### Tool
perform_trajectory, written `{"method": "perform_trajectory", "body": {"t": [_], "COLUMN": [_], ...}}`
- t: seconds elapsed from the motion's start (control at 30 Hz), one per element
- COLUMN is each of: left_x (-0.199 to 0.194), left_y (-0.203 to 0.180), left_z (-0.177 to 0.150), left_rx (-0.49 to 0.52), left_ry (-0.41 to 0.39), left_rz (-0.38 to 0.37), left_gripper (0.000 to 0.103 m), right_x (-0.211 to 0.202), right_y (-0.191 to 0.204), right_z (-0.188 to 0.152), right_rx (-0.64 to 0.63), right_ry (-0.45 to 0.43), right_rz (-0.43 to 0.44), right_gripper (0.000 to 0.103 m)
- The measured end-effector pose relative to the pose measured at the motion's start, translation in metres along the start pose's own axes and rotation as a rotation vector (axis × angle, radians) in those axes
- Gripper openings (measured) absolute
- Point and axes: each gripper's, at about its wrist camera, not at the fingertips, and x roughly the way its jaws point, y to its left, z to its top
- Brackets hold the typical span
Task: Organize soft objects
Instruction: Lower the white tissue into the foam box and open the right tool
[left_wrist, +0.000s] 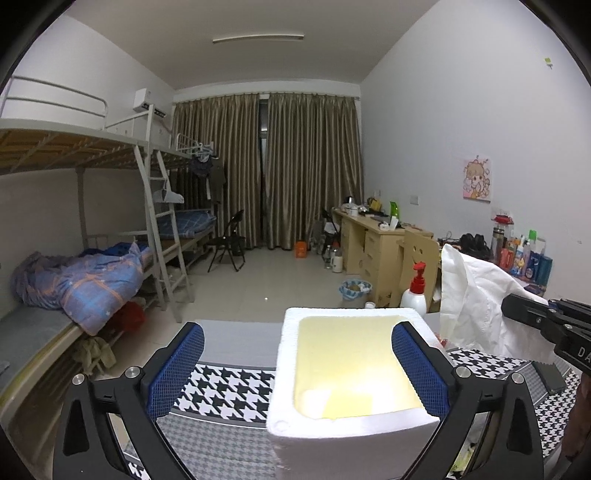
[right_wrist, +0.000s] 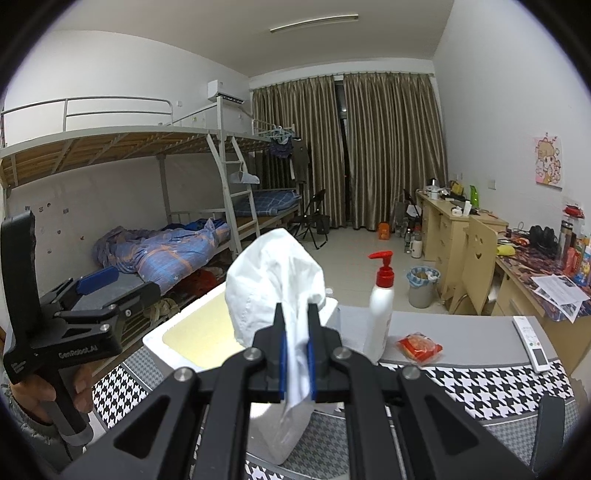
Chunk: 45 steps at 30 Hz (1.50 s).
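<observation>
A white cloth (right_wrist: 273, 273) hangs bunched up from my right gripper (right_wrist: 295, 343), whose blue pads are shut on its lower fold. It hovers over the near right corner of a white foam box (right_wrist: 166, 343) with a pale yellow inside. In the left wrist view my left gripper (left_wrist: 295, 365) stands wide open and holds nothing. Its blue pads (left_wrist: 184, 362) straddle the left wall of the foam box (left_wrist: 291, 369). The cloth (left_wrist: 472, 295) and the right gripper (left_wrist: 524, 310) show at the right edge. A hand holds the left gripper (right_wrist: 118, 288) left of the box.
The box stands on a table with a houndstooth cover (right_wrist: 461, 387). Behind the cloth are a white pump bottle with a red top (right_wrist: 380, 306), a red packet (right_wrist: 419, 345) and a white remote (right_wrist: 532, 343). Bunk beds (right_wrist: 166, 251) stand left, desks (right_wrist: 454, 229) right.
</observation>
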Motion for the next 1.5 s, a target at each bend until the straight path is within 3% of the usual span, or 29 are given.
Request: {"method": "perform_trajectory", "body": {"t": [1.37,1.47,1.5], "left_x": [-0.022,-0.021,-0.02], "left_y": [0.055,0.057,0.058], "left_z": [-0.037,-0.039,-0.04], "left_rx": [-0.092,-0.1,-0.102], "left_ry": [0.012,0.022,0.026], "left_rz": [0.068,0.076,0.078], "left_gripper": [0.102,0.102,0.102], "right_x": [0.067,0.072,0.072], "right_y": [0.041,0.042,0.042], "right_z": [0.012,0.01,0.009], "right_rx": [0.009,0.017,0.017], "right_ry": [0.146,0.164,0.165], "right_rz": [0.053,0.063,0.064], "right_gripper": [0.012,0.025,0.036]}}
